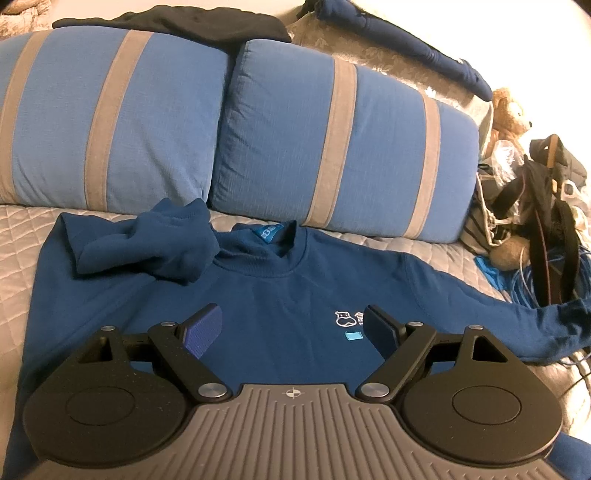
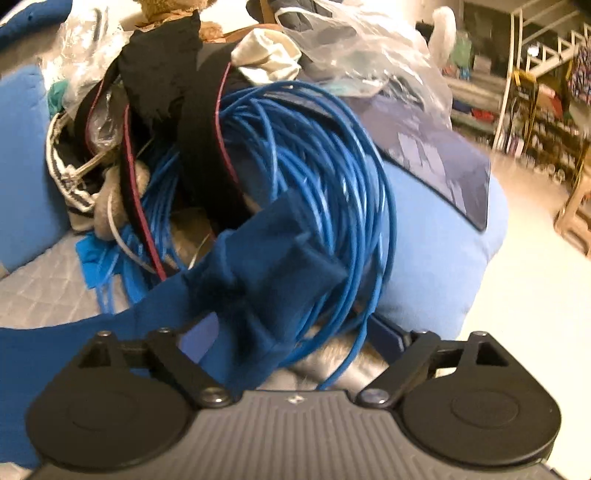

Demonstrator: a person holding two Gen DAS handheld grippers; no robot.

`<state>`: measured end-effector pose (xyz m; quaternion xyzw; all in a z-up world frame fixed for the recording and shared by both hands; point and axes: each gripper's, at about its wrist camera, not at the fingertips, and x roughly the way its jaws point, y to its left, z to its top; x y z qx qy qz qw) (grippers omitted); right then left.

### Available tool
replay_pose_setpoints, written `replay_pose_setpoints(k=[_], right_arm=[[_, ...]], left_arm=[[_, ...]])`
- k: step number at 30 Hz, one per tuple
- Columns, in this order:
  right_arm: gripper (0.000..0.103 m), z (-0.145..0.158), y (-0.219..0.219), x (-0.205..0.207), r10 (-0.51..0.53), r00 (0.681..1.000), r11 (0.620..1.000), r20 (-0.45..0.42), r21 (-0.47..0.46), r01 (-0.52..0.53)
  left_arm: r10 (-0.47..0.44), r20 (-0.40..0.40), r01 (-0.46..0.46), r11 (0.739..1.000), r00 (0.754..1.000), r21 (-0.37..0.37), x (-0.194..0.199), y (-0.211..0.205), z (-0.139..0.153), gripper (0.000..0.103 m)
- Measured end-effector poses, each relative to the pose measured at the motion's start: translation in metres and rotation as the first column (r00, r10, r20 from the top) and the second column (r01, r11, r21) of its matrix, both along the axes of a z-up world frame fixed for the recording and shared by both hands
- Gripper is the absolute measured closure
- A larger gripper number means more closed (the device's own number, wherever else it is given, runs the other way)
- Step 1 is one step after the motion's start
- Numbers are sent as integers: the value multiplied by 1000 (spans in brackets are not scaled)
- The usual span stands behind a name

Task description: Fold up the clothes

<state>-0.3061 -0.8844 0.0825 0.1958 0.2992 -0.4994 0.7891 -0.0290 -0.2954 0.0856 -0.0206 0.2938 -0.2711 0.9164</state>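
A dark blue sweatshirt [image 1: 280,291] lies face up on the quilted sofa seat [image 1: 22,243], collar toward the cushions. Its left sleeve [image 1: 147,247] is folded in over the chest. Its right sleeve [image 1: 517,314] stretches out to the right. My left gripper [image 1: 291,332] hovers open and empty over the chest, near the white logo [image 1: 349,318]. In the right wrist view, my right gripper [image 2: 295,339] is open with the right sleeve's cuff end [image 2: 273,258] lying between its fingers, on top of a blue cable coil [image 2: 314,166].
Two blue striped cushions [image 1: 332,147] back the seat. Dark garments [image 1: 177,22] lie on top of them. A clutter pile with a teddy bear [image 1: 509,110], bags, black straps [image 2: 199,147] and plastic wrap sits at the sofa's right end. A light blue cushion [image 2: 443,258] lies beside the cables.
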Motion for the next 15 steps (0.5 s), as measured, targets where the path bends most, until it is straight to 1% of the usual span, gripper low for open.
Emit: replay_pose_setpoints(k=[3, 6, 8, 10, 15], right_arm=[[2, 7, 23, 9, 35, 999, 999, 22, 3, -35], [0, 20, 55, 27, 134, 990, 990, 52, -49, -131], [0, 27, 76, 43, 201, 978, 977, 47, -80, -197], [0, 33, 97, 59, 266, 963, 960, 45, -99, -261], [0, 46, 144, 100, 411, 909, 908, 64, -112, -403]], left_arm=[[8, -3, -8, 1000, 1000, -8, 1, 2, 0, 19], [23, -9, -23, 1000, 1000, -22, 2, 4, -1, 19], [34, -17, -34, 999, 999, -34, 4, 6, -1, 19], [40, -18, -41, 998, 999, -38, 5, 8, -1, 19], [47, -19, -48, 998, 999, -40, 7, 10, -2, 19]])
